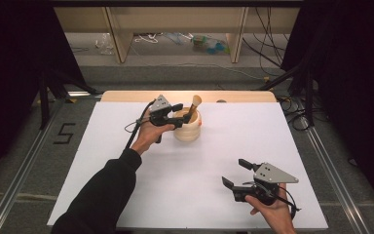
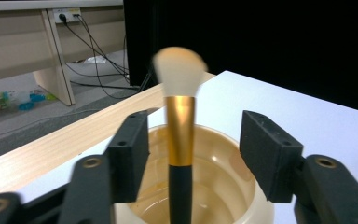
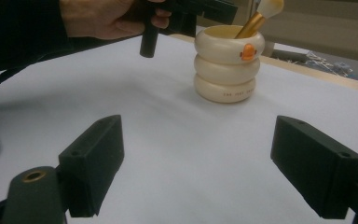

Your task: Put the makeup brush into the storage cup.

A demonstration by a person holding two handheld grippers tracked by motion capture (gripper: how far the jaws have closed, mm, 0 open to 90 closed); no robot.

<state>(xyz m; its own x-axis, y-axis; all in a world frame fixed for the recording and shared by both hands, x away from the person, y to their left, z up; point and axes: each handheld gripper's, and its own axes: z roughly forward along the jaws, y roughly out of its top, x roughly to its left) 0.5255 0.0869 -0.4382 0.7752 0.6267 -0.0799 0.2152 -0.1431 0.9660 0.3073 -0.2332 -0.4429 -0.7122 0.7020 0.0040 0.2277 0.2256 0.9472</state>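
Note:
A cream cup (image 1: 187, 128) shaped like stacked rings stands on the white table (image 1: 224, 146), left of centre toward the far side. A makeup brush (image 1: 193, 108) leans in it, pale bristles up, with a gold ferrule and a black handle. My left gripper (image 1: 179, 116) hovers at the cup's rim, open. In the left gripper view the brush (image 2: 180, 135) rises between the two jaws of this gripper (image 2: 200, 154) with a gap on each side. My right gripper (image 1: 237, 173) is open over the near right of the table, nothing in it. The right gripper view looks past its wide-set jaws (image 3: 214, 168) to the cup (image 3: 226, 65).
A wooden strip (image 1: 126, 96) runs along the table's far edge. Beyond it are floor cables and wooden furniture legs (image 1: 119, 39). Black curtains flank both sides. A "5" mark (image 1: 64, 132) is on the floor at the left.

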